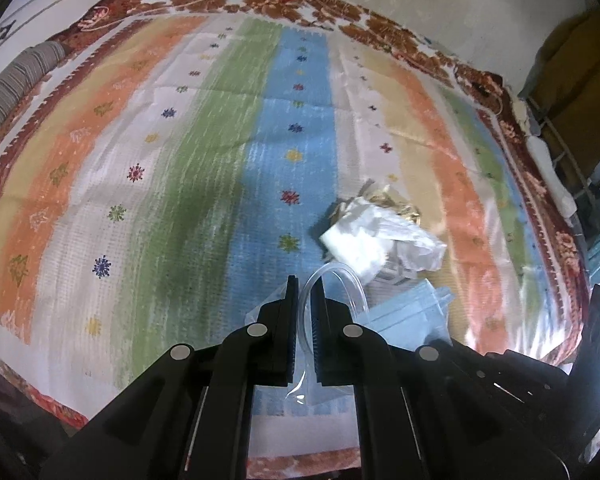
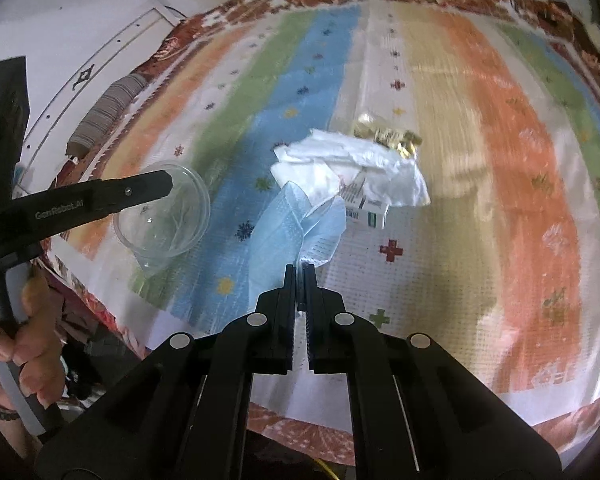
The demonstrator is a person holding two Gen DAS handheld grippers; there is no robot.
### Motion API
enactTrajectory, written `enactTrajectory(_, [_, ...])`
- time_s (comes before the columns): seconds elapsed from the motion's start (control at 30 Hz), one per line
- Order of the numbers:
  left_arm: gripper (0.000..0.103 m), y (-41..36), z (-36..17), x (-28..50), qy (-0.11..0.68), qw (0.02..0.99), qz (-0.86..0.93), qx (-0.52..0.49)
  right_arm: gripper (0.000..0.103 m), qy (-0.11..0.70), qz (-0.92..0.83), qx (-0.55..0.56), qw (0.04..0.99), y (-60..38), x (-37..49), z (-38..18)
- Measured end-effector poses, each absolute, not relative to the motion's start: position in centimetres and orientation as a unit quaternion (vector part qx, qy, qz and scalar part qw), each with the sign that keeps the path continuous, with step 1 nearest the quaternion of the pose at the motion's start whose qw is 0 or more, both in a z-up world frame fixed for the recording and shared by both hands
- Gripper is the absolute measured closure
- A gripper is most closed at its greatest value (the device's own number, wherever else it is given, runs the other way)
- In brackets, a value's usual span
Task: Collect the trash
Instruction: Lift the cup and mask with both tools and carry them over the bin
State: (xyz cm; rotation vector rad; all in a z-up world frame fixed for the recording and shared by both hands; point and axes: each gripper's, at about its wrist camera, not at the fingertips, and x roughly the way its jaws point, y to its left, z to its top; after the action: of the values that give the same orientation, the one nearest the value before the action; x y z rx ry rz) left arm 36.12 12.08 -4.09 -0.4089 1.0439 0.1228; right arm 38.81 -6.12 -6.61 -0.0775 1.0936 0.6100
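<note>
Left gripper (image 1: pixel 305 280), seen from its own camera, pinches the rim of a clear plastic cup (image 1: pixel 334 280), its jaws nearly together. Beyond it a white crumpled wrapper (image 1: pixel 376 236) and gold foil (image 1: pixel 396 204) lie on the striped cloth (image 1: pixel 180 180), nearer its right edge.

Right gripper (image 2: pixel 299 267), in its view, clamps a blue face mask (image 2: pixel 288 228). A small carton (image 2: pixel 370 212) sits just beyond, under the wrapper (image 2: pixel 356 164).
</note>
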Motion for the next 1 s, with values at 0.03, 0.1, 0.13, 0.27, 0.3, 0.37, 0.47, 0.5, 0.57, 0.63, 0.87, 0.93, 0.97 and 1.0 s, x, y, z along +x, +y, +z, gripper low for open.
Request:
enactTrajectory(0.03, [0.097,11.9,-3.8,35.8,0.492,0.847,0.056,-0.195,0.1,0.509,0.284,-0.039,0.812,-6.3,38.5,-6.4])
enactTrajectory(0.1, [0.097,11.5,-3.7,35.3,0.491,0.847,0.053,-0.196,0.1,0.507,0.285,-0.039,0.813,-6.6,38.0,-5.9])
enactTrajectory(0.13, [0.097,11.4,-3.6,35.0,0.491,0.847,0.051,-0.197,0.1,0.506,0.285,-0.04,0.813,-6.7,37.9,-5.8])
enactTrajectory(0.27, [0.097,10.8,-3.1,33.6,0.487,0.847,0.045,-0.207,0.1,0.493,0.286,-0.045,0.82,-7.1,37.1,-4.7])
enactTrajectory(0.3, [0.097,10.7,-2.9,33.1,0.484,0.848,0.043,-0.211,0.1,0.491,0.287,-0.045,0.821,-7.1,36.8,-4.4])
enactTrajectory(0.37, [0.097,10.5,-2.3,32.1,0.477,0.851,0.039,-0.218,0.1,0.485,0.287,-0.047,0.824,-7.1,36.2,-3.9])
enactTrajectory(0.47, [0.097,10.6,-1.5,30.7,0.465,0.856,0.041,-0.224,0.1,0.475,0.29,-0.065,0.829,-7.1,35.1,-3.3])
enactTrajectory(0.5, [0.097,10.8,-1.3,30.3,0.462,0.856,0.043,-0.226,0.1,0.47,0.29,-0.073,0.83,-7.1,34.6,-3.1])
enactTrajectory(0.57, [0.097,10.9,-1.3,29.5,0.46,0.856,0.044,-0.233,0.1,0.465,0.291,-0.078,0.833,-7.4,34.0,-2.6])
enactTrajectory(0.63, [0.097,10.9,-1.2,28.8,0.459,0.855,0.042,-0.24,0.1,0.462,0.291,-0.075,0.834,-7.8,33.5,-2.2])
enactTrajectory(0.87, [0.097,9.8,0.5,26.1,0.435,0.863,0.015,-0.256,0.1,0.445,0.298,-0.067,0.842,-9.0,30.9,-0.7])
enactTrajectory(0.93, [0.097,9.3,0.9,25.3,0.429,0.867,0.009,-0.255,0.1,0.438,0.3,-0.067,0.845,-9.3,29.8,-0.2])
enactTrajectory(0.97, [0.097,8.9,1.1,24.8,0.426,0.869,0.005,-0.253,0.1,0.436,0.3,-0.066,0.846,-9.4,29.5,-0.1])
enactTrajectory(1.0, [0.097,8.7,1.2,24.5,0.424,0.87,0.004,-0.25,0.1,0.434,0.301,-0.063,0.846,-9.7,28.9,0.0])
